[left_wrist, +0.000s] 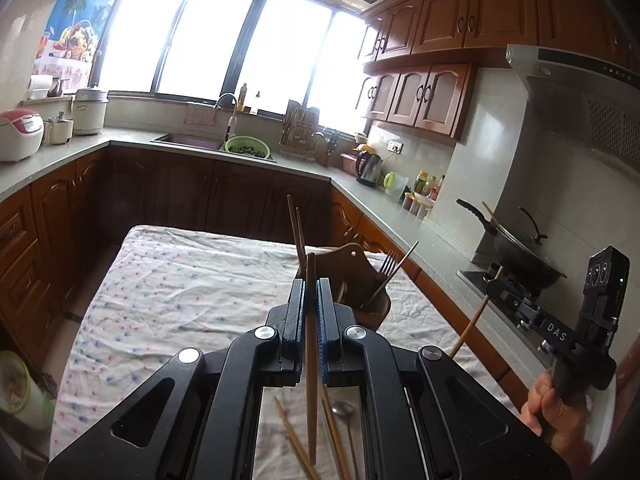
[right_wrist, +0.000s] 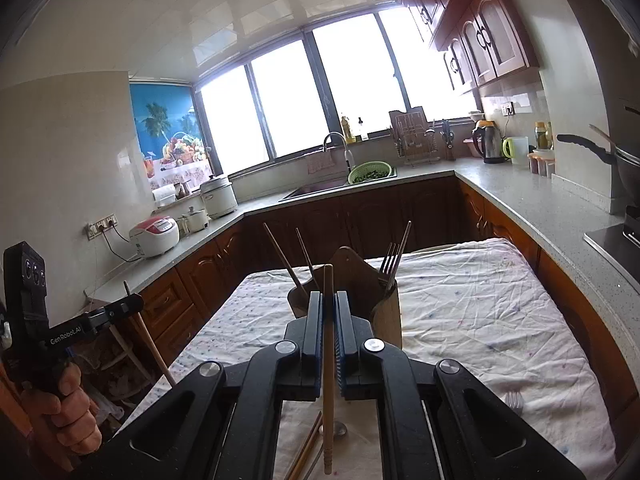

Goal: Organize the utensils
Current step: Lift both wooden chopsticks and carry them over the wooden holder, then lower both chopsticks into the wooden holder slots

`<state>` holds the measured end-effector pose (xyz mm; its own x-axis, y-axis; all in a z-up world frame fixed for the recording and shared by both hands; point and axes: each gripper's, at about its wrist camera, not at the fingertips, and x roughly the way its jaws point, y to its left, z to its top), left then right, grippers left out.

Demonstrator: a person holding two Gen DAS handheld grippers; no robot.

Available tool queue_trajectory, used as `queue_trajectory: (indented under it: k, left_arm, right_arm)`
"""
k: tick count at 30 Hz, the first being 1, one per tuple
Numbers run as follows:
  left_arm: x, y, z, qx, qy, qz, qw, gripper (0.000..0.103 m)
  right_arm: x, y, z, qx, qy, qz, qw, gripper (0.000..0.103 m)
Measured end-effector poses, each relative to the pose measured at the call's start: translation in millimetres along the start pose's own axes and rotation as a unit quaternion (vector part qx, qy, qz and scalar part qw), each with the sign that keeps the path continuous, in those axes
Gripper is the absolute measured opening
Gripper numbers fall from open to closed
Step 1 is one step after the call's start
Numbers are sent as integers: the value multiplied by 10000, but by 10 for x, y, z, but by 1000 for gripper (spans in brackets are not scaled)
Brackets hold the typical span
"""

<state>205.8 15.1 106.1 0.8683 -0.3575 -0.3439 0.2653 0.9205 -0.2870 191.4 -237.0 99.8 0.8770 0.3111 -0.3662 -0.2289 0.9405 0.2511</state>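
My left gripper [left_wrist: 311,286] is shut on a wooden chopstick [left_wrist: 311,360], held upright above the table. My right gripper [right_wrist: 328,300] is shut on another wooden chopstick [right_wrist: 328,380], also upright. Each gripper shows in the other's view: the right one [left_wrist: 496,286] at the right edge, the left one [right_wrist: 134,302] at the left edge. Ahead of both stands a wooden utensil holder [left_wrist: 352,276] [right_wrist: 360,280] with two chopsticks [left_wrist: 296,232] [right_wrist: 282,256] on its left and a fork [left_wrist: 388,266] [right_wrist: 388,266] on its right. Loose chopsticks [left_wrist: 294,440] [right_wrist: 306,448] and a spoon [left_wrist: 344,410] lie on the cloth below.
The table wears a white dotted cloth [left_wrist: 180,280] [right_wrist: 480,320]. A fork [right_wrist: 514,400] lies on it at the right. Counters [right_wrist: 540,200] surround it, with a wok on the stove [left_wrist: 520,256], a sink [left_wrist: 192,142], rice cookers [left_wrist: 18,132].
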Motion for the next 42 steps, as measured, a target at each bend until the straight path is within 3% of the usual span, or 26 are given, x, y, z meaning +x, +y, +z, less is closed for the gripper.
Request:
queue_trajectory:
  k: [11, 19, 25, 31, 42]
  left_arm:
    - [199, -195, 729, 108, -1078, -58, 9941, 4]
    - [605, -333, 1055, 183, -1529, 150, 9880, 4]
    - [1122, -320, 1076, 76, -1408, 323, 9895, 4]
    - [1539, -255, 794, -46, -1143, 450, 9924, 4]
    - [1800, -131, 317, 70, -625, 437, 9971, 5]
  right_arm:
    - [174, -2, 678, -112, -898, -211, 9957, 5]
    - [441, 0, 985, -212, -1330, -341, 9903, 5]
    - [702, -65, 944, -296, -1320, -478, 9897, 5]
    - [916, -261, 693, -159, -1153, -606, 9914, 5]
    - [1156, -429, 296, 47, -709, -657, 9953, 5]
